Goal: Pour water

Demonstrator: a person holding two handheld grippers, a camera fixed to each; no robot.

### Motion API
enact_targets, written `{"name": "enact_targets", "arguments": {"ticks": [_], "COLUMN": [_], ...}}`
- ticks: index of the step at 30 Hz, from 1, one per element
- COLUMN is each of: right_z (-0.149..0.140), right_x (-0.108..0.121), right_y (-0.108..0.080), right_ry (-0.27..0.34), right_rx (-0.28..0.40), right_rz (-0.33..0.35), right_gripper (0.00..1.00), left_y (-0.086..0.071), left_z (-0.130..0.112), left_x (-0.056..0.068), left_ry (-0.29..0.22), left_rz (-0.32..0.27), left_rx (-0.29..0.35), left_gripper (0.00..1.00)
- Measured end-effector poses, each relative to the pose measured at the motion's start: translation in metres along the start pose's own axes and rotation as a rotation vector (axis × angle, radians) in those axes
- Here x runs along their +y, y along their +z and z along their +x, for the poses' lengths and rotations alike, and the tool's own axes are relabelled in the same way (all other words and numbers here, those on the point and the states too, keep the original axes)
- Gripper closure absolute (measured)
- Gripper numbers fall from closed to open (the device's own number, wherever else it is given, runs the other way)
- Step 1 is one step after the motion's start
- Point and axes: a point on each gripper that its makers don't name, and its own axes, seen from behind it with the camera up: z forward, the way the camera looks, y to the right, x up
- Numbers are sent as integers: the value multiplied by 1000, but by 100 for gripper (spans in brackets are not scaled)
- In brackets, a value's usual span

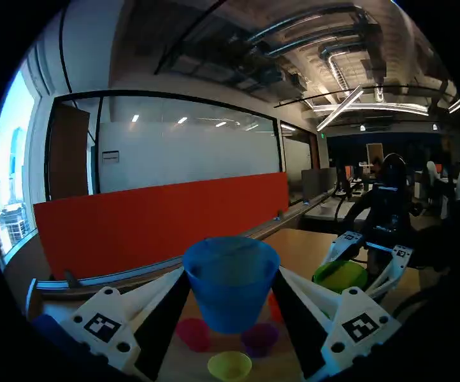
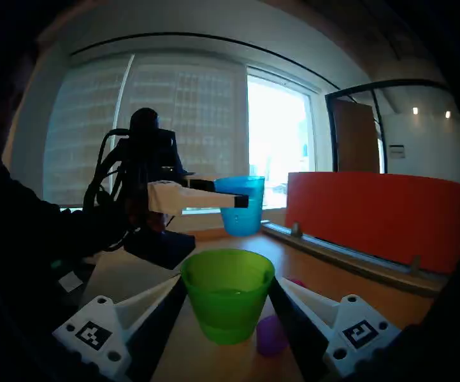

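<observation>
Left gripper view: left tongs (image 1: 231,280) clamped on blue cup (image 1: 231,302), translucent plastic, tapered, smooth round rim, upright, raised over wooden surface (image 1: 300,245). Below tongs: small pink cup (image 1: 194,333), purple cup (image 1: 260,337), yellow cup (image 1: 229,365). Right gripper view: right tongs (image 2: 227,286) clamped on green cup (image 2: 227,309), same tapered shape, upright. Blue cup ahead, well apart. Orange partition (image 2: 383,216) lines surface's far edge.

In the left gripper view, a translucent blue plastic cup (image 1: 231,283) covers part of a small pink cup (image 1: 194,334) and a small purple cup (image 1: 260,337). In the right gripper view, a translucent green plastic cup (image 2: 228,294) half hides the small purple cup (image 2: 271,335).
</observation>
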Motion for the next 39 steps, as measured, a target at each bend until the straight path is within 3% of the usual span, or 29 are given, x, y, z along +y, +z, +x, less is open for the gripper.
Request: {"name": "enact_targets", "arguments": {"ticks": [6,12,21,39], "right_z": [2,-2,-21,-54], "right_x": [2,8,15,20], "right_y": [-2,-8,-20,-41], "right_ry": [0,1,-3,16], "right_rx": [0,-30,-117,-230], "right_rz": [-5,-19,-35,-29], "right_gripper": [10,10,10,10], "left_y": [-1,-6,-14,-13], "left_z": [-5,-22,-51,-101], "left_x": [0,-1,11,45], "left_ry": [-25,-19,31,79], "left_rz": [-10,-18,-39,-120], "left_rx": [-10,-62,-158,-325], "left_gripper": [16,16,15,15]}}
